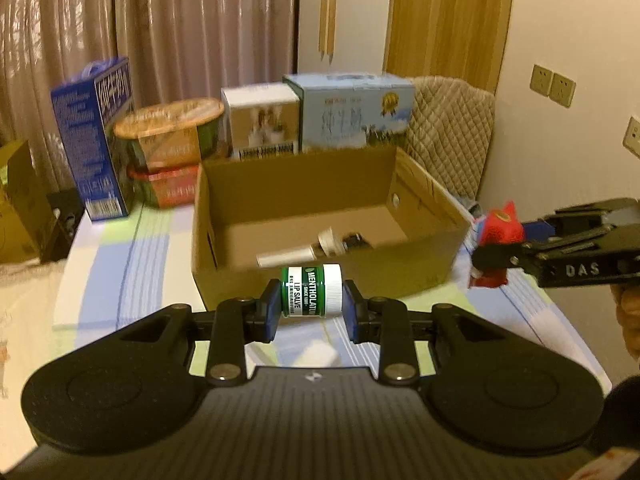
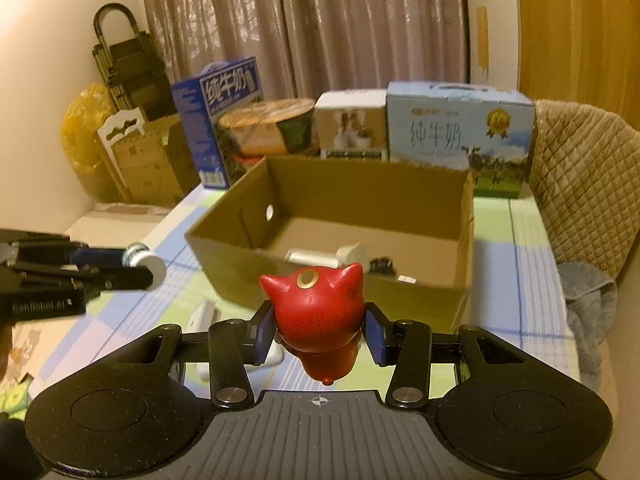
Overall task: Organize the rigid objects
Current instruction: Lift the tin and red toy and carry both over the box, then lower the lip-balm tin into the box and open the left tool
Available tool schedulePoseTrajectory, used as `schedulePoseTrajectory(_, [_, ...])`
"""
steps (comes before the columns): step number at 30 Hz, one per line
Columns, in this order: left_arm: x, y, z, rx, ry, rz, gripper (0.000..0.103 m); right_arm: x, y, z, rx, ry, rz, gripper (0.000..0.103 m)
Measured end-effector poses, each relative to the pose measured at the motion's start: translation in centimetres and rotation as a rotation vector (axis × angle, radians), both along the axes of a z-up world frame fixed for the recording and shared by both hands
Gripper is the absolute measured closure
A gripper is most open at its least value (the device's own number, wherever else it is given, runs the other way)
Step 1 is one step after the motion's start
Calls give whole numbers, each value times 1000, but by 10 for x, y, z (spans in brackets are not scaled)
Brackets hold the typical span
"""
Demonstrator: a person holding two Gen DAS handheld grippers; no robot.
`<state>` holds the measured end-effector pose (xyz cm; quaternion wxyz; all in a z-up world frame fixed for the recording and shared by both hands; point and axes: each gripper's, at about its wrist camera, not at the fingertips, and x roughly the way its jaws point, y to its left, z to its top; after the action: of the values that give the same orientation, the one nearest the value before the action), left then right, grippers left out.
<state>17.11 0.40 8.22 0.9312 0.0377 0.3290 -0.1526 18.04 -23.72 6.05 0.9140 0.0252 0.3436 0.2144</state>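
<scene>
On the left, the left gripper point(image 1: 311, 312) pinches a green lip salve jar point(image 1: 311, 290), the cardboard box point(image 1: 304, 178) ahead already holds a white bottle point(image 1: 296, 254), and the right gripper point(image 2: 320, 334) clasps a red figurine point(image 2: 320, 308), both not yet dropped in.

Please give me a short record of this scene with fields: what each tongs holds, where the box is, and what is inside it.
left tongs: shut on the lip salve jar
right tongs: shut on the red figurine
cardboard box: open, on the table ahead of both tongs
box contents: white pump bottle lying down, plus small dark items, unclear
</scene>
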Motion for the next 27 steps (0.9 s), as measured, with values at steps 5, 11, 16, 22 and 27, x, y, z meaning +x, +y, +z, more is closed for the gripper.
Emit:
schedulePoseTrajectory(5, [29,7,23,11,-35,0,76,25,-10,20,13,-23,-18,60])
schedulePoseTrajectory(11, [63,7,28,20,-27,-5,76,53,-15,28,31,-19,-35,60])
schedulePoseTrajectory(16, [90,5,19,18,0,-7,76,85,-17,22,10,0,-59,60])
schedulePoseTrajectory(22, [125,3,-4,19,59,4,76,118,-18,3,24,52,-93,60])
schedulePoseTrajectory(27, [147,0,-26,1,111,10,76,136,-14,-18,42,95,-119,60])
